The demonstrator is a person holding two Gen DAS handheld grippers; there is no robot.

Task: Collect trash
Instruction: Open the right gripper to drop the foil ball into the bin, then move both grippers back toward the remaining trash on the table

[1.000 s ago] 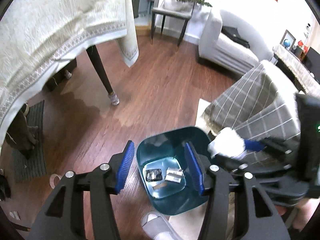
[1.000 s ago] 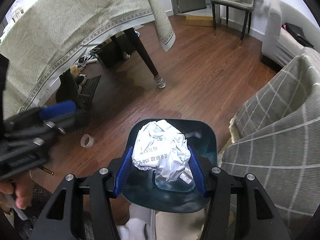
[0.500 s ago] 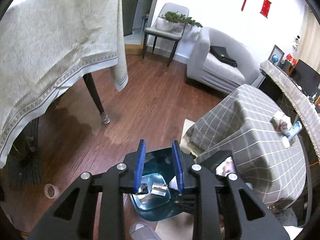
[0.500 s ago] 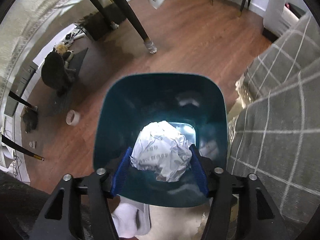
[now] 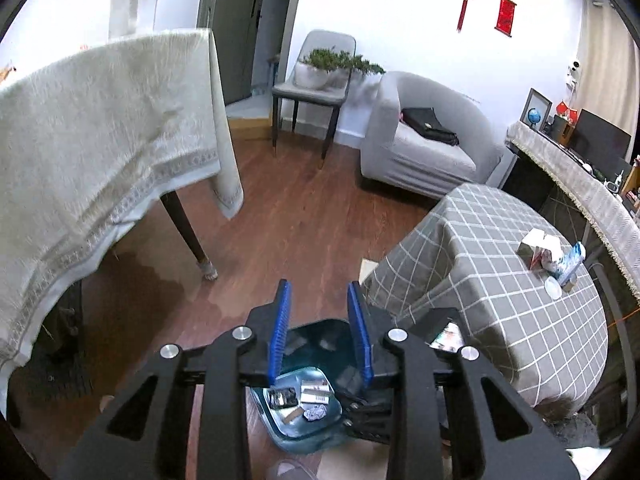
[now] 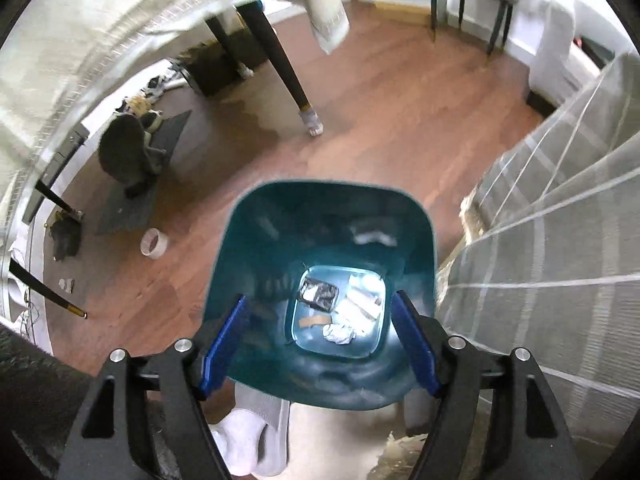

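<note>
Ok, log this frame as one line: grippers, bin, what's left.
right gripper: opening, empty, over teal trash bin | left gripper: opening, empty | crumpled paper ball: in bin | tape roll: on floor

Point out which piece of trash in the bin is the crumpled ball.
The small crumpled paper ball, at the near edge of the teal bin's bottom. The dark wrapper, white packet and tan strip lie flat.
</note>
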